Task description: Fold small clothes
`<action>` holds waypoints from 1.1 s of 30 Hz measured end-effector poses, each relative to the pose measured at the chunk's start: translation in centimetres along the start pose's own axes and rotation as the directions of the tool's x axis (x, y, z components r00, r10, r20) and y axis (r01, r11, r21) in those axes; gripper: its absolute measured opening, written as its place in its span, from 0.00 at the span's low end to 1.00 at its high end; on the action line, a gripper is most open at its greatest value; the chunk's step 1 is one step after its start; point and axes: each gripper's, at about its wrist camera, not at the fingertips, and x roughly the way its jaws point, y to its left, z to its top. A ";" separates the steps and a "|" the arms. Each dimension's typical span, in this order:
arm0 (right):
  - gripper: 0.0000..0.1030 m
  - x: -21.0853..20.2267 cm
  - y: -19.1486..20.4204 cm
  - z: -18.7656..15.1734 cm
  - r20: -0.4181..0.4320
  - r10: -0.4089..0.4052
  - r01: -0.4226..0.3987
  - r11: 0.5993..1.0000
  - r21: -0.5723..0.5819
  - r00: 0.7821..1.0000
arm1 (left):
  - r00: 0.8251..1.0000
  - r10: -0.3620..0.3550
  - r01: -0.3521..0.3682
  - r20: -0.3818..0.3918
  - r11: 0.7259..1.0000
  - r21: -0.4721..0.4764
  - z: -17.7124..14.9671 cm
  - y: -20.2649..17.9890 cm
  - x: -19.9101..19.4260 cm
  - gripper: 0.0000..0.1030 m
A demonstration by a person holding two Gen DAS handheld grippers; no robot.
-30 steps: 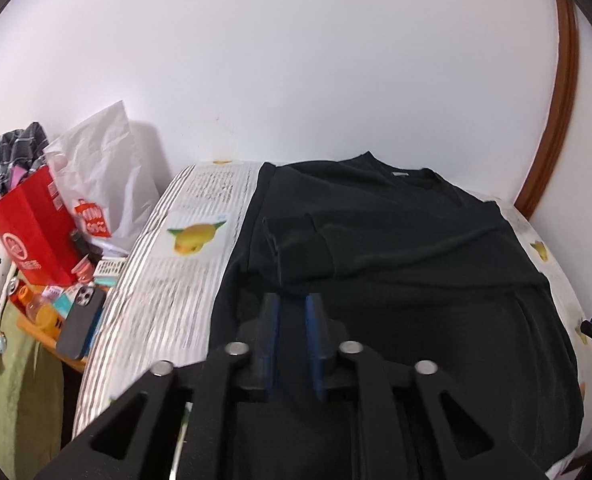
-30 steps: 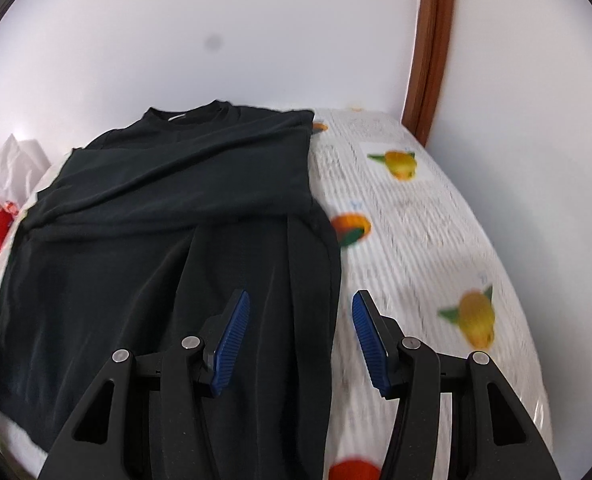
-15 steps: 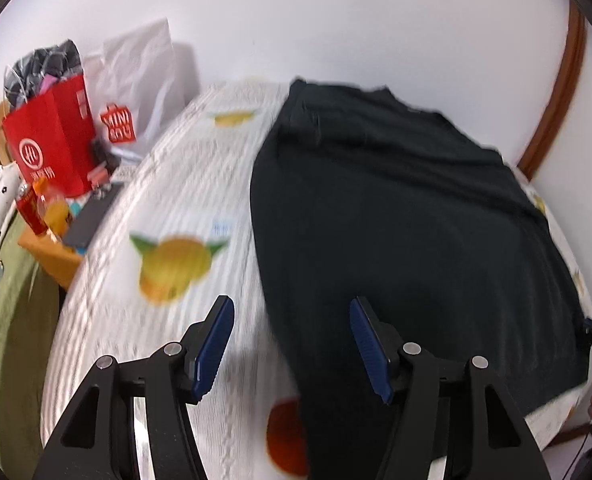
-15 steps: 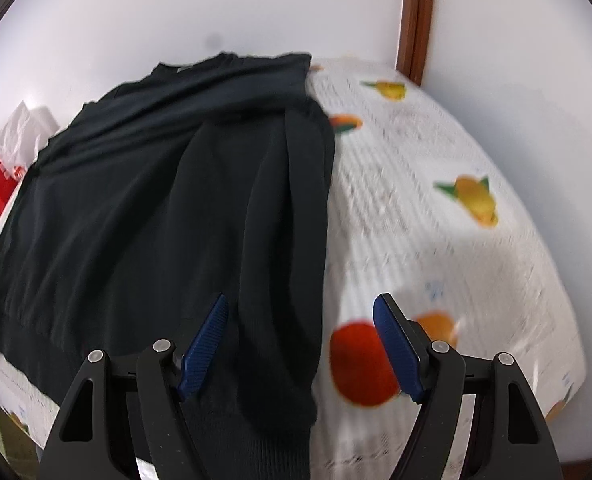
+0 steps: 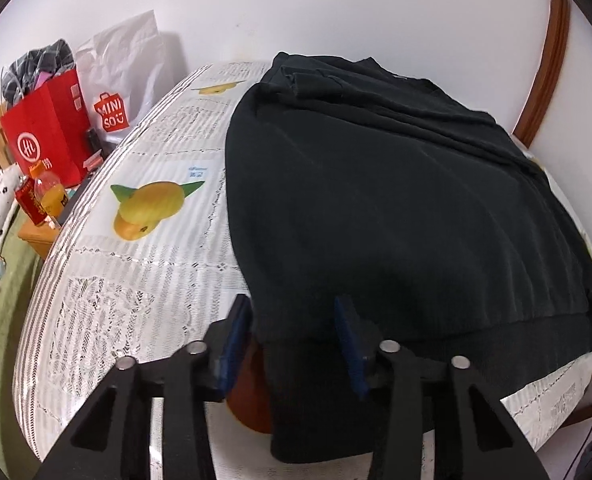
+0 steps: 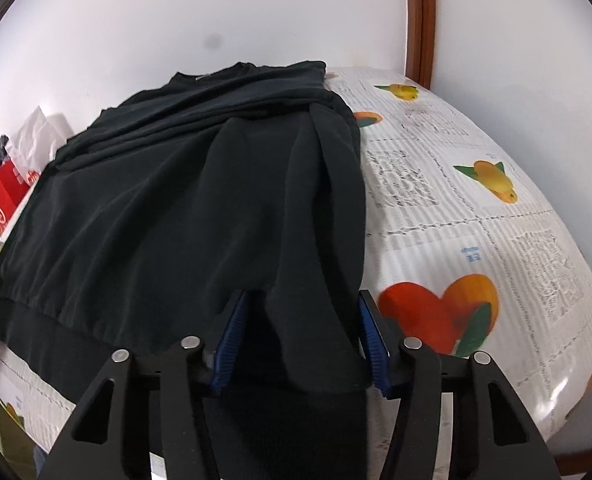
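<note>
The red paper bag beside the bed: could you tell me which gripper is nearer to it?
Left. The left gripper straddles the black sweater's hem corner on the side where the red bag stands; the right gripper straddles the opposite corner, both closing.

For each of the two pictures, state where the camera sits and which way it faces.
Left wrist: on the left gripper, facing down along the black sweater from its near left hem corner; its closing jaws straddle the hem.
Right wrist: on the right gripper, at the right hem corner; jaws closing likewise.
Both show the sweater, fruit-print cover and red bag.
</note>
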 end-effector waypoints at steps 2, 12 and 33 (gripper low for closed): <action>0.44 0.0 0.2 0.0 0.011 0.002 -0.002 1.000 -0.005 1.000 | 1.000 0.003 -0.003 -0.003 1.000 0.001 0.0 -0.1 0.0 0.26; 0.09 -3.6 -3.2 0.7 0.074 0.075 -0.075 0.997 0.006 0.994 | 0.993 -0.102 0.105 0.052 0.993 -0.047 0.1 1.1 -4.1 0.11; 0.09 -9.5 -3.0 9.0 0.263 0.167 -0.173 0.985 0.001 0.950 | 0.936 -0.204 0.216 0.288 0.976 -0.011 6.1 1.3 -11.0 0.11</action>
